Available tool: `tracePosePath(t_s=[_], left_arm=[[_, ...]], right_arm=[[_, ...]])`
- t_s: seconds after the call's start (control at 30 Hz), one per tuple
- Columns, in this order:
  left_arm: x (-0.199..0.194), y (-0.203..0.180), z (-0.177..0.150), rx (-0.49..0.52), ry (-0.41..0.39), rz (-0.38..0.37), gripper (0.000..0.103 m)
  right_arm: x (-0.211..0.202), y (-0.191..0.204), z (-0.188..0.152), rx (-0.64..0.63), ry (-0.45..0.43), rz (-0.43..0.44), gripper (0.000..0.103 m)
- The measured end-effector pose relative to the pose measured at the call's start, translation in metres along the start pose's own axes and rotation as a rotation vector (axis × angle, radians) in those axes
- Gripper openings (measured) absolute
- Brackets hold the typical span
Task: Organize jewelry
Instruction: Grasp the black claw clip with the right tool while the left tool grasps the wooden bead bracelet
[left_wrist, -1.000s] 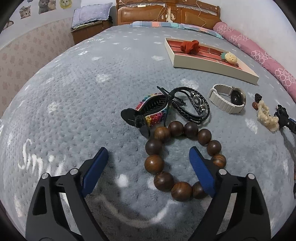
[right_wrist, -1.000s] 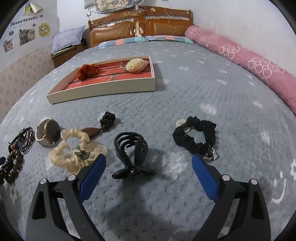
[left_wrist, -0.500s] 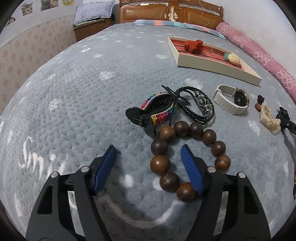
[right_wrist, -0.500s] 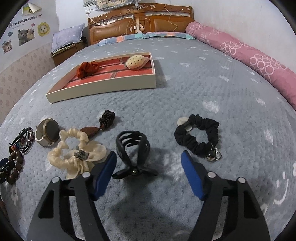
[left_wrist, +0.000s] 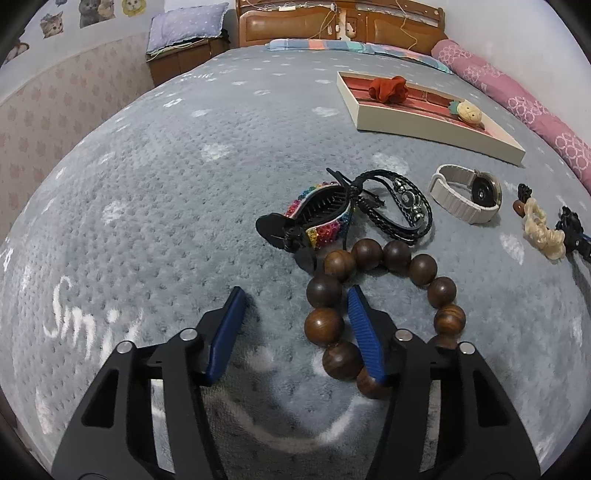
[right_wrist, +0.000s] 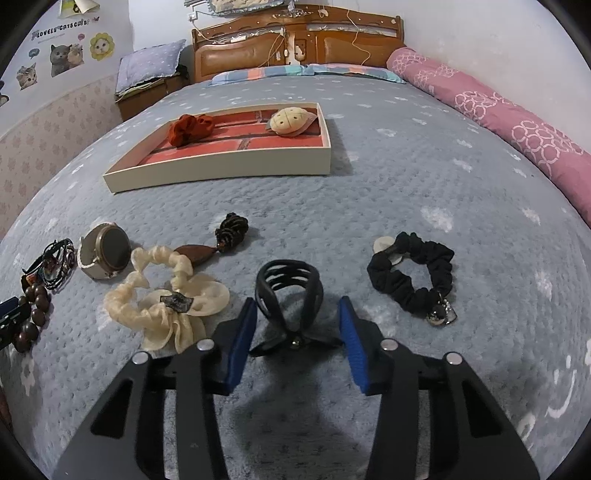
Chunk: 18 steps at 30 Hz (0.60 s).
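Note:
In the left wrist view, a bracelet of big brown wooden beads (left_wrist: 384, 291) lies on the grey bedspread. My left gripper (left_wrist: 295, 326) is closing around it. The right pad (left_wrist: 365, 332) stands inside the ring and the left pad (left_wrist: 225, 332) outside, well apart from the beads, so nothing is pinched. In the right wrist view, a black claw clip (right_wrist: 290, 295) lies with its levers between the pads of my right gripper (right_wrist: 297, 343). Those jaws are closing too, each pad close beside a lever. A cream tray (right_wrist: 221, 170) with a red lining sits further up the bed.
The tray holds a red scrunchie (right_wrist: 190, 129) and a plush clip (right_wrist: 290, 120). Loose on the bedspread are a rainbow claw clip (left_wrist: 317, 218), a black braided bracelet (left_wrist: 399, 210), a watch (right_wrist: 107, 251), a cream scrunchie (right_wrist: 166, 295), a brown hair tie (right_wrist: 229, 232) and a black scrunchie (right_wrist: 410, 273).
Both grippers have narrowed steadily from wide open. The left pads have drawn in around the bead bracelet's left side, the right pads towards the black claw clip. Neither hand has shifted.

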<state>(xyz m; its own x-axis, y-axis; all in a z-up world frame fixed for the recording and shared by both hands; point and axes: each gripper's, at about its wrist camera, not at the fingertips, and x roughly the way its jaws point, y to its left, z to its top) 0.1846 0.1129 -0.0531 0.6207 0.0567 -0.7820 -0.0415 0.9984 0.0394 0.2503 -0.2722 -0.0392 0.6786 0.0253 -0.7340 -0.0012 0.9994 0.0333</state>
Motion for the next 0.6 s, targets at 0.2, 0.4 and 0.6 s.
tracePosePath(t_s=[0.2, 0.4, 0.6], left_arm=[[-0.0007, -0.0003, 0.0014, 0.007, 0.0, -0.026, 0.038], [-0.0004, -0.0027, 0.0003, 0.019, 0.005, -0.064, 0.021], [-0.001, -0.0026, 0.0003, 0.016, 0.005, -0.076, 0.019]], right_arm=[[-0.0012, 0.0012, -0.0001, 0.001, -0.004, 0.006, 0.045], [-0.0016, 0.0013, -0.0002, 0.002, -0.007, 0.007, 0.045], [-0.0043, 0.0013, -0.0002, 0.0, -0.018, 0.008, 0.045]])
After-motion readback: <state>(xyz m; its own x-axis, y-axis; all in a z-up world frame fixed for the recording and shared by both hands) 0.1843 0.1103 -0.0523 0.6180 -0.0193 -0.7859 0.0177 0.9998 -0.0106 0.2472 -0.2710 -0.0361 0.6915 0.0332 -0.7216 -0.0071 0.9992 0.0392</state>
